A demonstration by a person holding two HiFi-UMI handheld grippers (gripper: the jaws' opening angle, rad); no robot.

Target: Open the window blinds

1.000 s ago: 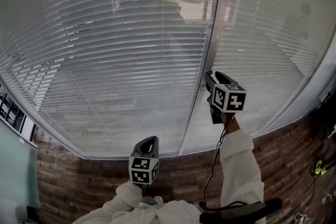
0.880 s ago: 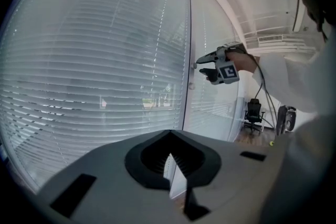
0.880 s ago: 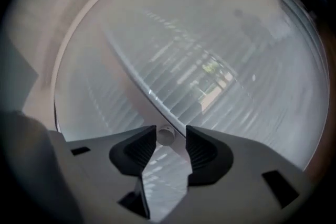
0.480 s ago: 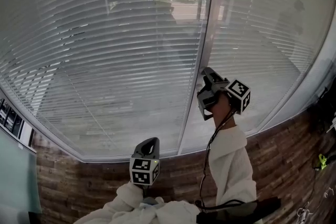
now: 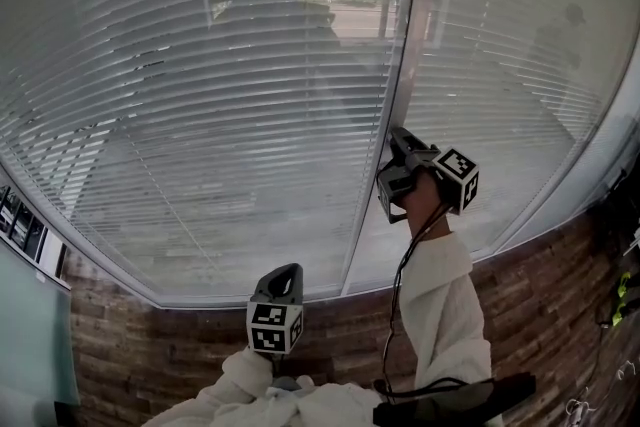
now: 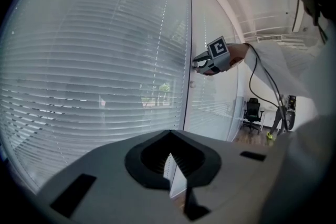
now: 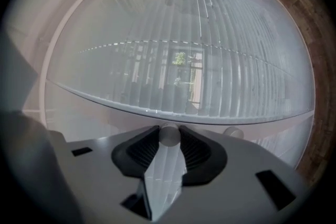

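Observation:
White slatted blinds (image 5: pixel 230 115) cover the left pane, and a second set (image 5: pixel 500 85) covers the right pane. My right gripper (image 5: pixel 395 150) is raised to the upright frame (image 5: pixel 403 85) between them, rolled onto its side. In the right gripper view its jaws (image 7: pixel 169 134) are closing, with a small round whitish knob (image 7: pixel 169 137) between the pad tips, touching both. The left gripper view shows that gripper (image 6: pixel 202 64) at the frame. My left gripper (image 5: pixel 285 275) hangs low near my body, shut and empty (image 6: pixel 170 136), pointing at the blinds (image 6: pixel 94 76).
A wood-look wall strip (image 5: pixel 150 345) runs below the sill. A black cable (image 5: pixel 400 295) trails from the right gripper down my sleeve. A second round knob (image 7: pixel 234 132) sits beside the first. An office chair (image 6: pixel 253 111) stands far right.
My right gripper has rolled about a quarter turn at the window frame, so its marker cube now faces sideways. The left gripper has stayed put.

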